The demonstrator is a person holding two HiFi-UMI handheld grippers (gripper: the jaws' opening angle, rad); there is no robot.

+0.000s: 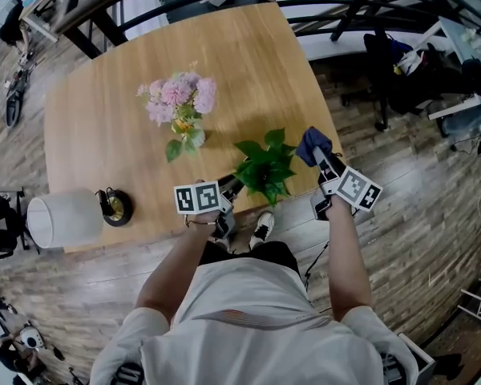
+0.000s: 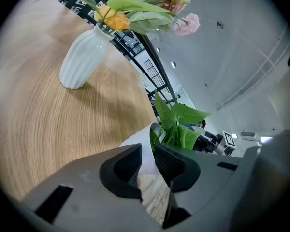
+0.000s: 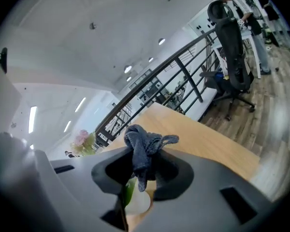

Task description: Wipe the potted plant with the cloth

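A pale wooden tabletop (image 1: 104, 111) stands on a grey-brown plank floor (image 1: 417, 247). Beyond the tabletop's far edge runs a black railing (image 1: 321, 10). Off its right side stands a black office chair (image 1: 382, 62). Above it is a white ceiling (image 3: 77, 28) with strip lights.

My head view looks steeply down on the counter (image 1: 104, 111). Both gripper views sit close behind my jaws, sharing the plant (image 2: 181, 122) ahead.

Potted plant (image 1: 264, 168): green leaves, at the tabletop's (image 1: 128, 135) near edge.
Left tool (image 1: 229, 188): against the plant's left side.
Right tool (image 1: 322, 160): holds a dark blue cloth (image 1: 313, 143) just right of the leaves.
Flower vase (image 1: 180, 107): pink blooms, beyond the plant.
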